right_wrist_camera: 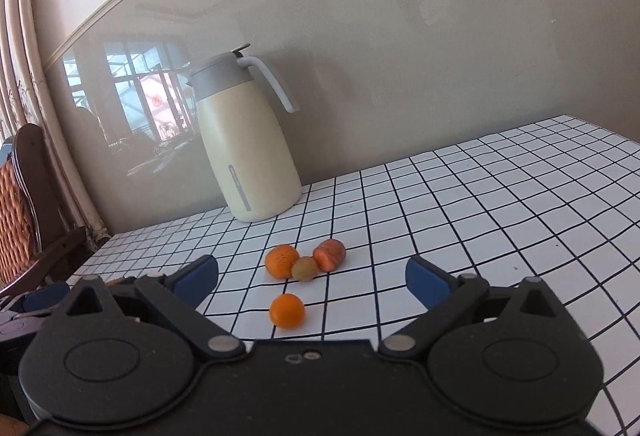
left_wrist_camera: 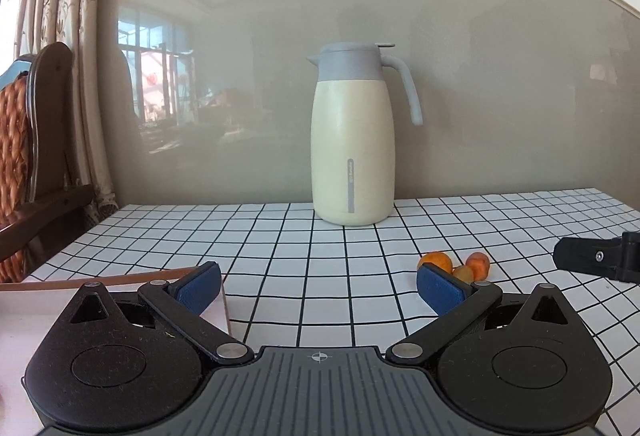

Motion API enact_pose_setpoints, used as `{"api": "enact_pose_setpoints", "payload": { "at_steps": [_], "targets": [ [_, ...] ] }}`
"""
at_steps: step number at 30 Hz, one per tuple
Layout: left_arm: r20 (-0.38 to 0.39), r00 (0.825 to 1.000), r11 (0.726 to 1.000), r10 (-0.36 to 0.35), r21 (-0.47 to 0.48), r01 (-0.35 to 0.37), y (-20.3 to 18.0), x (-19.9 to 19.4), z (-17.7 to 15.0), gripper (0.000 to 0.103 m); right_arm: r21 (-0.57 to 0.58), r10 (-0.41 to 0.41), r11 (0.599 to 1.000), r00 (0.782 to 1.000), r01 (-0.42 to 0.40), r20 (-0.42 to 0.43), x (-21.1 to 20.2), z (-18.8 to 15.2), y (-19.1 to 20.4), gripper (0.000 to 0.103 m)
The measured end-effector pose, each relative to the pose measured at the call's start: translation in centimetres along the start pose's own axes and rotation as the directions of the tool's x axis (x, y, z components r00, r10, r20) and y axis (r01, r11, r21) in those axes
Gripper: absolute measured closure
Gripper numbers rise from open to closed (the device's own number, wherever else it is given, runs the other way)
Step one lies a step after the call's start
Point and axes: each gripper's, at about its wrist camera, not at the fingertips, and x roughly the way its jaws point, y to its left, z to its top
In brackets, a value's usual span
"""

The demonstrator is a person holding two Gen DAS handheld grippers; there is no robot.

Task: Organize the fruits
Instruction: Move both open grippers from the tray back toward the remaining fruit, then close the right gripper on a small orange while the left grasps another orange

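Several small fruits lie on the checked tablecloth [right_wrist_camera: 480, 204]. In the right wrist view a smooth orange [right_wrist_camera: 286, 311] sits nearest, just in front of my right gripper [right_wrist_camera: 312, 270], whose jaws stand wide open and touch nothing. Behind it cluster a dimpled orange [right_wrist_camera: 281, 260], a brownish-green round fruit [right_wrist_camera: 305, 268] and a reddish-orange fruit [right_wrist_camera: 329, 254]. In the left wrist view my left gripper [left_wrist_camera: 316, 276] is open and empty, and the cluster [left_wrist_camera: 438, 261] lies just beyond its right fingertip [left_wrist_camera: 440, 288].
A cream thermos jug [left_wrist_camera: 352, 148] with a grey lid stands at the back by the wall. A white flat object with a brown rim [left_wrist_camera: 120, 280] lies under the left finger. A wooden chair [left_wrist_camera: 24, 156] stands past the table's left edge. Part of the right gripper [left_wrist_camera: 596, 260] shows at right.
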Motion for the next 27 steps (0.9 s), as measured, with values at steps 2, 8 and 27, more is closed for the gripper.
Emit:
{"api": "enact_pose_setpoints", "payload": {
  "at_steps": [2, 8, 27],
  "targets": [
    [-0.009, 1.000, 1.000, 0.005, -0.005, -0.005, -0.3, 0.5, 0.1, 0.000, -0.021, -0.010, 1.000, 1.000, 0.009, -0.030, 0.4, -0.1, -0.3, 0.021],
    [-0.038, 0.999, 1.000, 0.003, -0.027, -0.004, -0.2, 2.0, 0.3, 0.000, -0.034, 0.001, 0.999, 0.994, -0.005, -0.108, 1.7, -0.6, -0.6, 0.033],
    [-0.182, 0.982, 0.998, -0.048, 0.037, 0.056, -2.9, 9.2, 0.5, 0.016, -0.109, 0.011, 0.993, 0.963, -0.042, -0.268, 8.3, -1.7, 2.4, 0.071]
  ]
}}
